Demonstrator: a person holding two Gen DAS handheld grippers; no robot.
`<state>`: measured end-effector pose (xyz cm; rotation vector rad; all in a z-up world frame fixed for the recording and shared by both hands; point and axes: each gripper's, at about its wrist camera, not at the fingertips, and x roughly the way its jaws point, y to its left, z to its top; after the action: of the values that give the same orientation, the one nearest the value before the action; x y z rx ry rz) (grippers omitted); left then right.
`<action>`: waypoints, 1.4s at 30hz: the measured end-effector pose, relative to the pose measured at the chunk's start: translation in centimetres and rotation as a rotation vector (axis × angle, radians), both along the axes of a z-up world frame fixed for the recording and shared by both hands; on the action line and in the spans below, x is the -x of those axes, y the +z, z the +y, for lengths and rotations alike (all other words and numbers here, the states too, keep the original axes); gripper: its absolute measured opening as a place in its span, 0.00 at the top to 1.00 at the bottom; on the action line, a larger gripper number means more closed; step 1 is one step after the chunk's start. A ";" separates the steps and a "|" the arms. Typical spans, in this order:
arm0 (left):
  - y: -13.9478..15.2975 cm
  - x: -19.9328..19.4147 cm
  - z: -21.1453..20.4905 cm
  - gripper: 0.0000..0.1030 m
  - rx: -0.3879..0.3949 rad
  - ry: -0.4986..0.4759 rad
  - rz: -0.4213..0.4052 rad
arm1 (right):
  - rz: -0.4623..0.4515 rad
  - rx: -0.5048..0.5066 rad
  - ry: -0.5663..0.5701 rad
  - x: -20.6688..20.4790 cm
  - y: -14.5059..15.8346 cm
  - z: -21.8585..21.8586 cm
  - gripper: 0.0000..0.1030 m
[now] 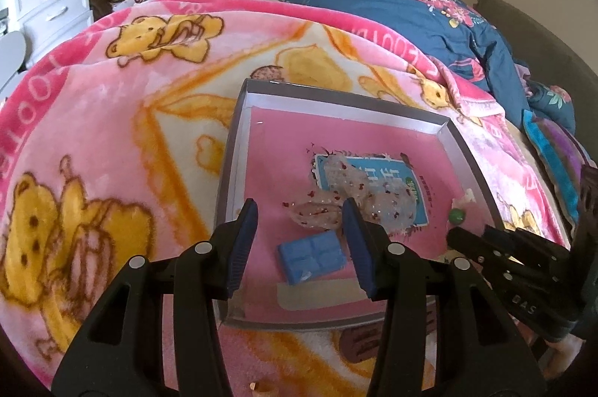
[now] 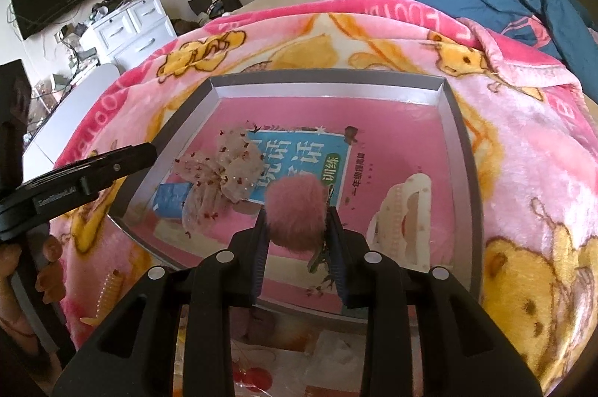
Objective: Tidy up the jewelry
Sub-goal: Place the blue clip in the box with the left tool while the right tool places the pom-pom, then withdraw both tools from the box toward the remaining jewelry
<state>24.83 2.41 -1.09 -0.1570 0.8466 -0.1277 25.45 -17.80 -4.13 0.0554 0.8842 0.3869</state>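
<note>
Our right gripper (image 2: 297, 229) clasps the pink pompom hair clip (image 2: 295, 210): light, squashy fluff, best pinched at its metal clip. Left gripper (image 1: 301, 232) jaws released above the tray (image 1: 239, 143).

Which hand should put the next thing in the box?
Right. The right gripper already holds the pink pom-pom above the tray; the left gripper hangs empty.

Two close downward views, shared tray (image 1: 239, 143)
</note>
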 end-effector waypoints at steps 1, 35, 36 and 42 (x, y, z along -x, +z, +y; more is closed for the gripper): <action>0.0 0.2 0.1 0.63 -0.002 0.002 -0.002 | 0.005 0.000 -0.001 -0.1 -0.1 0.1 0.69; 5.0 7.3 2.0 0.10 0.093 0.085 -0.118 | -0.162 -0.150 -0.144 8.0 7.6 -7.1 0.11; 5.3 7.5 2.1 0.09 0.092 0.086 -0.119 | -0.165 -0.154 -0.144 8.2 7.8 -7.2 0.11; 7.2 9.1 2.5 0.09 0.097 0.090 -0.151 | -0.184 -0.169 -0.142 9.3 9.2 -7.5 0.10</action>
<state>15.71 4.89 6.12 -0.2726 0.6815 -0.0948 16.15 -25.27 5.07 0.2339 0.6602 0.3273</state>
